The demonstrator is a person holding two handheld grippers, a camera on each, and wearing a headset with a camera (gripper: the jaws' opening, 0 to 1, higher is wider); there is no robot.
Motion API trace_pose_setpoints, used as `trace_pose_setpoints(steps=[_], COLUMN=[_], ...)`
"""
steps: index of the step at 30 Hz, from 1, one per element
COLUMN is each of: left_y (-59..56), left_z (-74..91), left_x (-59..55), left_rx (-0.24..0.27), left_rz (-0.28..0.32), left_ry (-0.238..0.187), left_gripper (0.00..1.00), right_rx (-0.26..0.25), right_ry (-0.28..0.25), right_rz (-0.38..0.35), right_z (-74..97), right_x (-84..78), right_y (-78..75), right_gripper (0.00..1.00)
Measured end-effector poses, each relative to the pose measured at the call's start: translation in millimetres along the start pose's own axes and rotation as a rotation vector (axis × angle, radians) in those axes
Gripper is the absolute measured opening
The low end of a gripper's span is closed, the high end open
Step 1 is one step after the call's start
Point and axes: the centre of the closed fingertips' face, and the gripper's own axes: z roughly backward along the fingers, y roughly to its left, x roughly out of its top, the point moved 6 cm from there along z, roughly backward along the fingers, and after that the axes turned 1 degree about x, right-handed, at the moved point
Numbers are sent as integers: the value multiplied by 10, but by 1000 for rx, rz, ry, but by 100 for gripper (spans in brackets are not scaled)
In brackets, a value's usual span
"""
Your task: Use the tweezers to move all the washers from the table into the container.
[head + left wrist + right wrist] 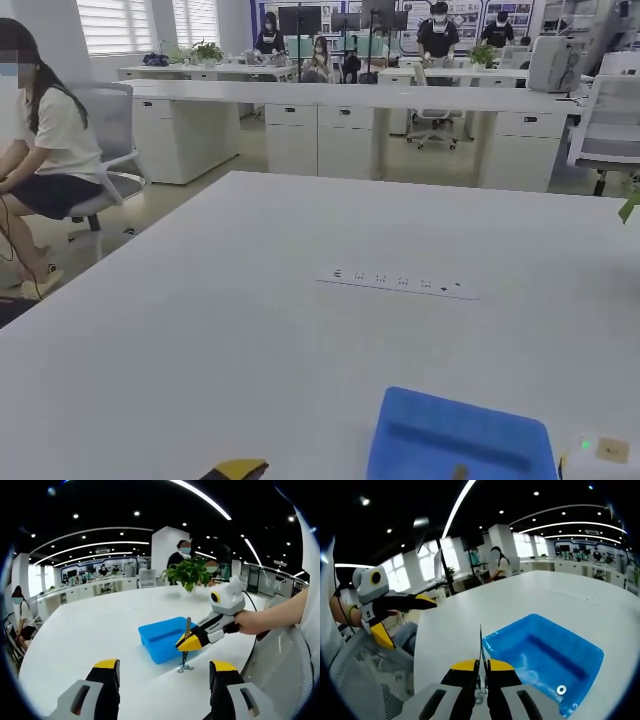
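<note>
A blue container (159, 641) sits on the white table (90, 630). Just in front of it lie a few small washers (185, 668). My right gripper (481, 669) is shut on thin metal tweezers (481, 647), whose tips point down at those washers. From the left gripper view the tweezers (186, 639) stand nearly upright over them. One washer (561, 689) lies inside the container (535, 650). My left gripper (165, 667) stands open a little short of the washers, with nothing between its jaws. The head view catches the container (450, 435) at the bottom edge.
A white power strip (400, 283) lies mid-table beyond the container. A potted plant (187, 574) stands at the table's far side. A person sits on a chair (110, 140) to the left, and other people work at desks behind. A mesh chair back (365, 675) is close by.
</note>
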Motion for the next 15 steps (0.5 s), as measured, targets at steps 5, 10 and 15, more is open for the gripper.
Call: trace_pose_setpoints(steps=[5, 10, 15], left_y=[4, 8, 7], left_z=[2, 4, 7], left_x=[-3, -4, -7], left_rx=[1, 4, 4], left_rz=[1, 1, -1], left_ry=[1, 1, 3], left_gripper=[73, 73, 73], right_rx=[20, 11, 23], right_ry=[8, 26, 34], right_rz=[-21, 23, 65], right_z=[-24, -30, -33], right_x=[-12, -23, -23], right_y=[13, 38, 74], right_gripper=[4, 4, 2])
